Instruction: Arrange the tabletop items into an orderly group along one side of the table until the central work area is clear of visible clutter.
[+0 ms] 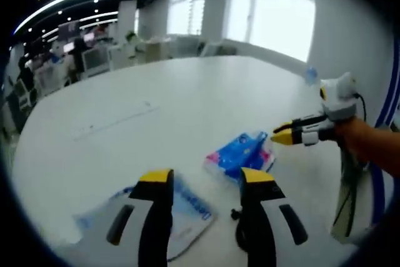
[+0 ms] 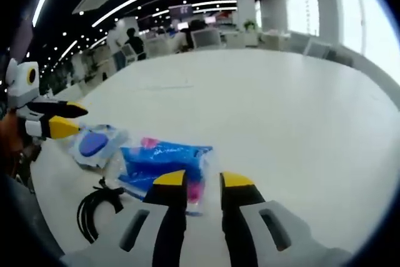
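Note:
A blue and pink tissue pack (image 1: 240, 153) lies on the white table (image 1: 187, 98), just ahead of my left gripper (image 1: 206, 179), which is open with nothing between its jaws. Under its left jaw lies a clear bag with a blue item (image 1: 187, 212). A black cable (image 1: 240, 228) sits by its right jaw. My right gripper (image 1: 282, 135) comes in from the right, its tips at the pack's far edge. In the right gripper view, my right gripper (image 2: 203, 182) hovers open over the near end of the tissue pack (image 2: 159, 159), with the bag (image 2: 94, 145), the cable (image 2: 94, 209) and the left gripper (image 2: 65, 119) to the left.
The wide white table (image 2: 281, 110) stretches away bare beyond the items. Its edge runs close on the right in the left gripper view, where a hand (image 1: 369, 142) holds the right gripper. Desks, chairs and people fill the office behind; bright windows stand beyond the table.

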The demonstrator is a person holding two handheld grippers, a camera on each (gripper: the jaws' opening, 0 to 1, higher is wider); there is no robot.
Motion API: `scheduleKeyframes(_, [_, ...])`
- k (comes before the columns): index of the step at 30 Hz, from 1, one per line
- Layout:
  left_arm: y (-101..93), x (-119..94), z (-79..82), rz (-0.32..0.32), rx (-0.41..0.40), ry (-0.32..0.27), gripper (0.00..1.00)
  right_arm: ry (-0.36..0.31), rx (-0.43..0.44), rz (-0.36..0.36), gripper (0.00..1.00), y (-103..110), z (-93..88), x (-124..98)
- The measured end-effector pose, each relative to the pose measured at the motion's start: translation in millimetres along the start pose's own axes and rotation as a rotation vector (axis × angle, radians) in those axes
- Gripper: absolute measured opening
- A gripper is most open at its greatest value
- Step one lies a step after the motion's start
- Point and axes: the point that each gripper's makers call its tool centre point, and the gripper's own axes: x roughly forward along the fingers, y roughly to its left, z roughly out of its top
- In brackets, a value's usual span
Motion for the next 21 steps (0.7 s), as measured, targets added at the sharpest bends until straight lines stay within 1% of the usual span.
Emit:
scheduleKeyframes(3, [-0.1,-9,3.3,-0.001,-0.002,-0.02,0.39,-0.007,0.0,0.0,0.21,2,1.4,-4])
scheduleKeyframes(5, [0.4,-17,5.4,-0.002,-0.002,-0.036,0.4,-0.021,-0.007,0.004,0.22,6,6.2,-7])
scheduleKeyframes(7, [0.2,-25,6.8,-0.003,-0.001,-0.051,0.4,-0.036,-0.037,0.009,0.22,10,11.8,-11])
scheduleKeyframes(9, [0.4,-32,9.0,-0.007,-0.005,-0.066,0.41,-0.049,-0.088,0.016,0.23,13,16.5,-16])
scheduleKeyframes(11, [-0.4,-41,13.7,-0.016,-0.003,-0.095,0.44,-0.072,-0.085,0.028,0.26,17,22.1,-24])
scheduleKeyframes(13, [-0.9,-52,16.4,-0.02,0.005,-0.111,0.46,-0.096,-0.09,0.037,0.29,21,27.5,-31])
scheduleKeyframes(14, [-1.4,-59,17.4,-0.024,0.011,-0.117,0.46,-0.103,-0.097,0.042,0.29,24,28.5,-35])
scheduleKeyframes(16, [-0.5,-73,21.0,-0.023,0.016,-0.147,0.48,-0.11,-0.102,0.046,0.31,27,28.3,-42])
scheduleKeyframes(18, [0.7,-84,20.5,-0.02,0.02,-0.15,0.51,-0.117,-0.101,0.047,0.32,31,28.5,-50])
scheduleKeyframes(21, [3.1,-109,21.3,-0.011,0.016,-0.181,0.54,-0.157,-0.083,0.059,0.37,42,34.6,-65])
